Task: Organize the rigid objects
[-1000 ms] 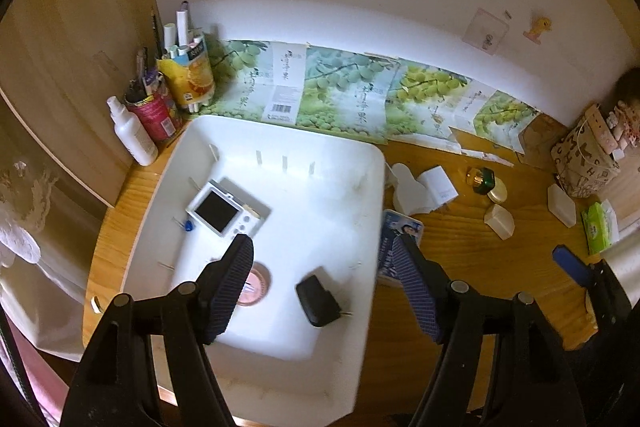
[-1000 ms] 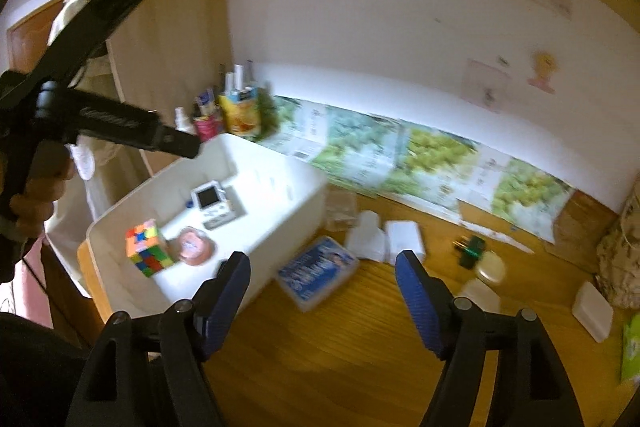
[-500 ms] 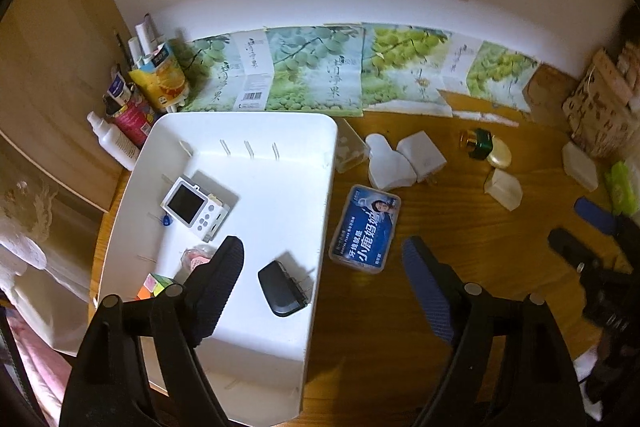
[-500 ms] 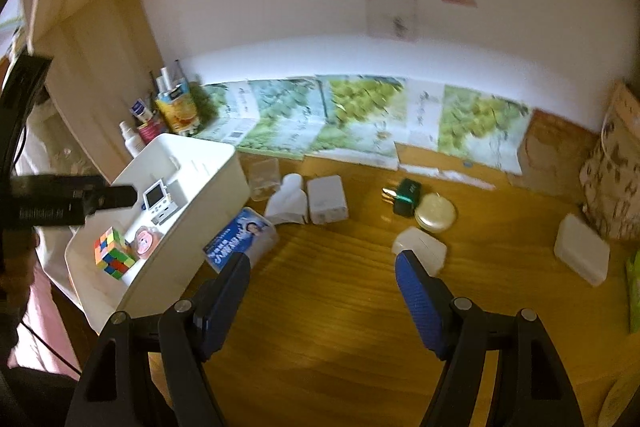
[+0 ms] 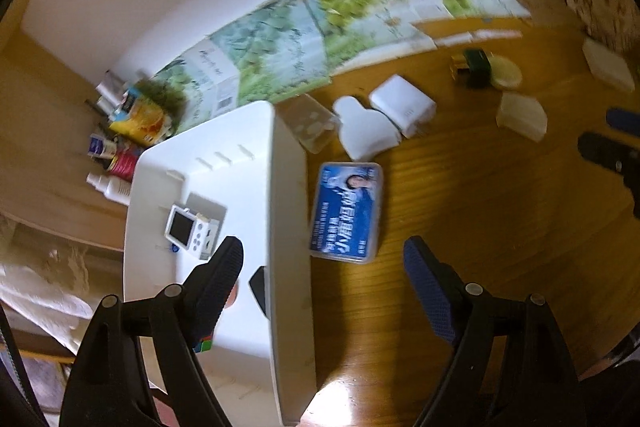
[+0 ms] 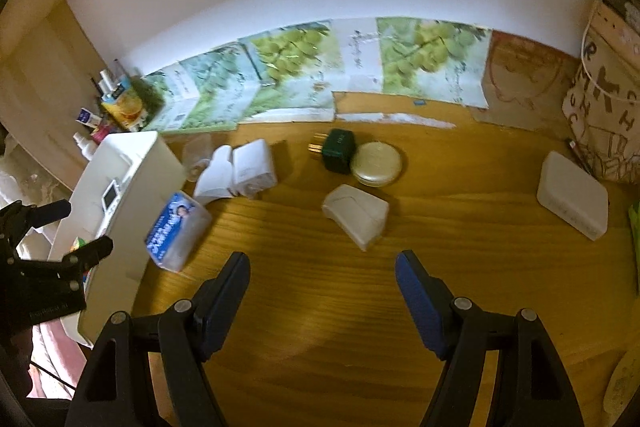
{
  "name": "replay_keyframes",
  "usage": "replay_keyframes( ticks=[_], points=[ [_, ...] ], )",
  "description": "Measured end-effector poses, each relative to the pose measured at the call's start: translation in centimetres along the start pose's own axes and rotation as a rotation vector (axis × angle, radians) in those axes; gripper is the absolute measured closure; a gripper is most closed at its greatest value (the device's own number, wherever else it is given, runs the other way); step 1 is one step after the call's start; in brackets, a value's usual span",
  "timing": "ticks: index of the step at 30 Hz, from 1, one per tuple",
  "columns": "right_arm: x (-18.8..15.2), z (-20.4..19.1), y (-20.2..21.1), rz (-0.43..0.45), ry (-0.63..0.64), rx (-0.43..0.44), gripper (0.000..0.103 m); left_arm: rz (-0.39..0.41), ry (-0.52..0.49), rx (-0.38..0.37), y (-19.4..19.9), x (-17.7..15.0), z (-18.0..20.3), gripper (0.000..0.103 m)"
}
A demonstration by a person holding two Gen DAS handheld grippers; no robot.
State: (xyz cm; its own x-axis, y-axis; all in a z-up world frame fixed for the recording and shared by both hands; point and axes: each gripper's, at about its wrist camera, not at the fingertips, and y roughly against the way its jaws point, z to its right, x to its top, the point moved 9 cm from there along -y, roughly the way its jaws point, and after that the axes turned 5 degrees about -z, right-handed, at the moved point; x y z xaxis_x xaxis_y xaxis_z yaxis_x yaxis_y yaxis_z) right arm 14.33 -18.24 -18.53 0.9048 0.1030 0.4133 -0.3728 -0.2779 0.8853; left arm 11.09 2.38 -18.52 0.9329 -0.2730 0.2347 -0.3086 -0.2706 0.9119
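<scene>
Both the left gripper and right gripper hang apart and empty. At left of frame the white plastic bin holds sorted items, so the blue-labelled clear plastic box beside it looks next.

White bin on honey-brown wooden table. Blue printed box beside it. Dark green cube and cream round tin farther back. Green grape-print cartons along far white wall.

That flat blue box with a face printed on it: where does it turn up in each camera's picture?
Left wrist view: the blue box lies flat on the wood at centre, just right of the white bin.
Right wrist view: the blue box sits at lower left, tilted.
Shared landmark: the white bin right beside it.
</scene>
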Motion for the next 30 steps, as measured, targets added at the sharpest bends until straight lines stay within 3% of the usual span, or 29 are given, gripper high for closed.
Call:
replay_keyframes(
  ticks=[4,12,19,30],
  points=[
    [0.1,1.2,-1.0,-0.015,-0.012,0.007,0.027,-0.059,-0.059,0.029,-1.4,0.3,2.1,0.018],
    [0.4,2.6,-3.1,-0.02,0.039,0.005,0.027,-0.143,-0.138,0.003,-3.7,0.6,5.6,0.018],
    [0.4,2.5,-4.5,-0.003,0.132,0.02,0.027,-0.21,-0.12,-0.022,-5.8,1.2,5.9,0.018],
    [0.4,2.4,-6.4,-0.006,0.168,0.082,0.027,-0.292,-0.083,-0.046,-8.1,1.4,5.7,0.018]
  ],
)
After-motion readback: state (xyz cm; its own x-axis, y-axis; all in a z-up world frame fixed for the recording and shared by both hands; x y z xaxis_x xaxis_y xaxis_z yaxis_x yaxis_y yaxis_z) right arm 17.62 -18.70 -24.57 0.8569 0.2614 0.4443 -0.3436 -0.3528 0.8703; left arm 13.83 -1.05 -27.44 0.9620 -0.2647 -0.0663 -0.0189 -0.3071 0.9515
